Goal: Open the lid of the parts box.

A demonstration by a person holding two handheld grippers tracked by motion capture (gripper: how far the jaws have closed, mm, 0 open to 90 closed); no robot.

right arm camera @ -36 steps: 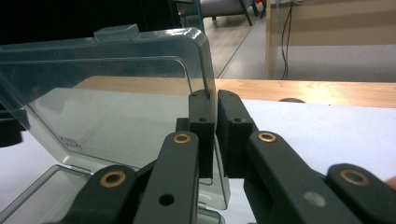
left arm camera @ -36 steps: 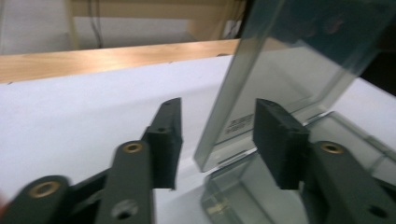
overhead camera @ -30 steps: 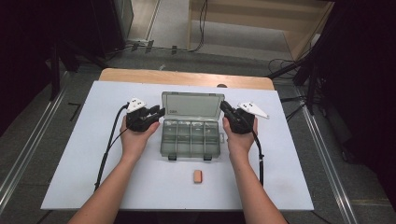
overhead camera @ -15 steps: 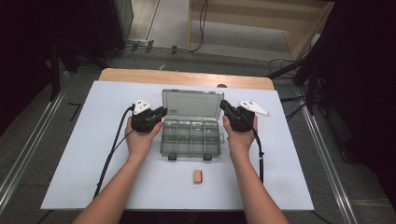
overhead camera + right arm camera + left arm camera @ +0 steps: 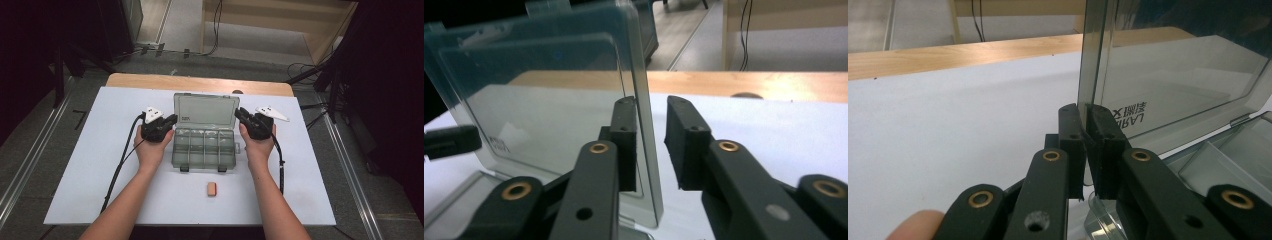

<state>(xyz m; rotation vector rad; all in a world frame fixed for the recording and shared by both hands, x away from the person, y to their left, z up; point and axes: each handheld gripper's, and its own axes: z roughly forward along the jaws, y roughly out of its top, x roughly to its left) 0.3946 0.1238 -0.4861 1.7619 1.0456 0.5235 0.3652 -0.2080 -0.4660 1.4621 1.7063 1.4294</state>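
A clear grey compartment box (image 5: pixel 205 147) lies mid-table with its lid (image 5: pixel 205 110) standing upright. My left gripper (image 5: pixel 172 119) is at the lid's left edge. In the left gripper view its jaws (image 5: pixel 1087 112) are shut on that edge of the lid (image 5: pixel 1173 65). My right gripper (image 5: pixel 239 112) is at the lid's right edge. In the right gripper view its jaws (image 5: pixel 651 107) have just been opening. The lid (image 5: pixel 539 85) edge stands between them with a gap on one side.
A small orange block (image 5: pixel 212 188) lies on the white tabletop (image 5: pixel 100 150) in front of the box. A wooden strip (image 5: pixel 200 82) runs along the table's far edge. Cables trail back from both grippers beside the forearms.
My left hand has edged slightly toward the box's left side. The right hand, the box and the orange block have stayed in place.
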